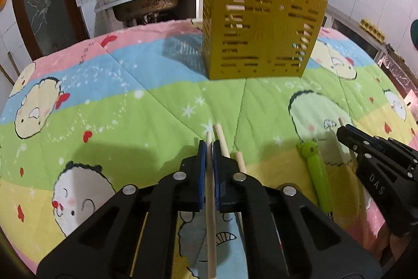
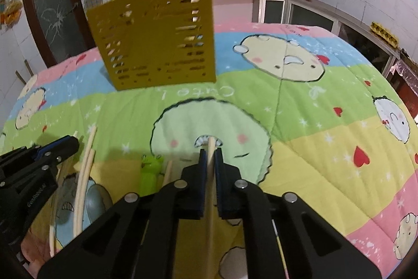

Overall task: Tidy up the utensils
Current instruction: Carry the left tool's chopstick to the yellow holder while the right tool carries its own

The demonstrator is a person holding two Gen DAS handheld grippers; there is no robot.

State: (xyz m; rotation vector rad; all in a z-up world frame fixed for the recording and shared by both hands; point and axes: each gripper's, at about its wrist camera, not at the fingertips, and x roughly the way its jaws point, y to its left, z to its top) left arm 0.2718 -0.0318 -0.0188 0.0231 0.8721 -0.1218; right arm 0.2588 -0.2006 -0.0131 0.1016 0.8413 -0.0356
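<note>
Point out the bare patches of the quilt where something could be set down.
Free: the wide stretch right of the yellow holder, across the big cartoon face to the quilt's far-right edge; also the green and blue bands left of the holder. Crowded: the strip between the two grippers, with loose chopsticks and the green frog utensil.

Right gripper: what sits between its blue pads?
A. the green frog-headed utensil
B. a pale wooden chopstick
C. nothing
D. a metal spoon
B: in the right wrist view the right gripper is closed on a pale chopstick, while the frog utensil lies on the quilt.
</note>
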